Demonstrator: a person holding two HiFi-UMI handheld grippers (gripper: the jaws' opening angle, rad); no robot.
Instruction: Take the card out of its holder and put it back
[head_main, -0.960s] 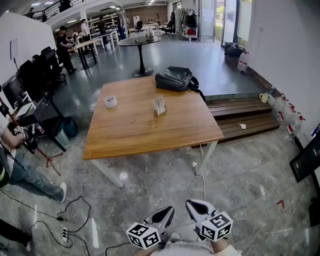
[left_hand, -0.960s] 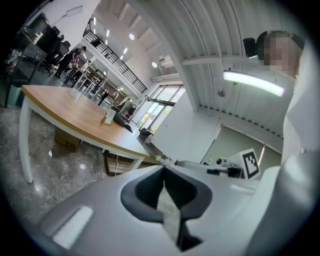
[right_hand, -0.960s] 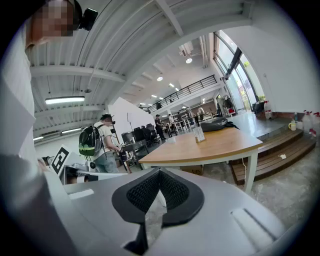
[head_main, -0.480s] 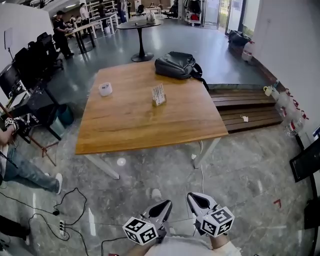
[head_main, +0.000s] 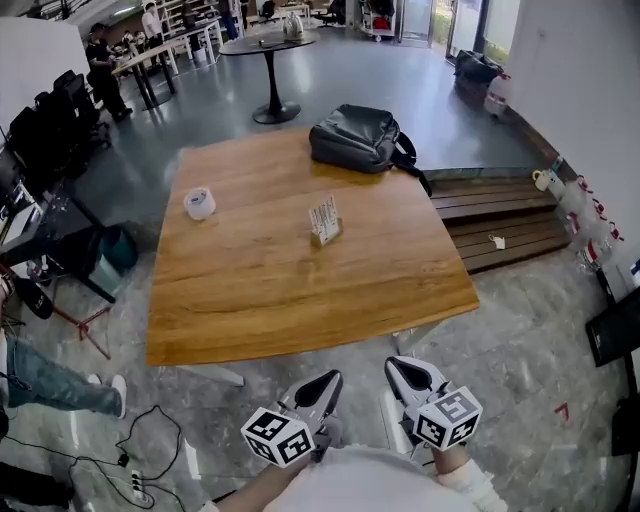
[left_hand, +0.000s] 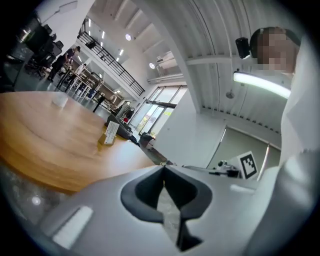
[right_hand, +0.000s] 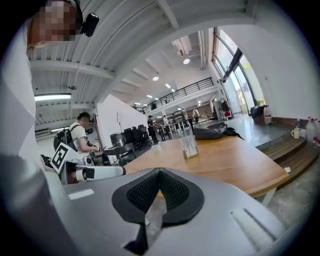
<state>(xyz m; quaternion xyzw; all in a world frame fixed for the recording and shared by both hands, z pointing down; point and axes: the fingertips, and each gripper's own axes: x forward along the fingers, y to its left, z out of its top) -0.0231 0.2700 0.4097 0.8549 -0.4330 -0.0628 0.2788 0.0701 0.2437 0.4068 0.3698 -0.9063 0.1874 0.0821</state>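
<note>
In the head view, the card (head_main: 322, 213) stands in its holder (head_main: 328, 238) near the middle of the table (head_main: 250, 300). A tape roll (head_main: 200, 203) lies to the far left and a backpack (head_main: 355, 138) at the far edge. The 2 grippers are near the person, off the table.

In the left gripper view, the left gripper (left_hand: 162, 169) has its jaws together (nothing between them), and the card (left_hand: 110, 133) is far ahead.

In the right gripper view, the right gripper (right_hand: 159, 172) is also closed and empty, and the card (right_hand: 189, 145) is well apart from it.

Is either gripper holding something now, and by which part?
Nothing is held. The left gripper and the right gripper are shut and empty; the card stands in its holder on the table.
</note>
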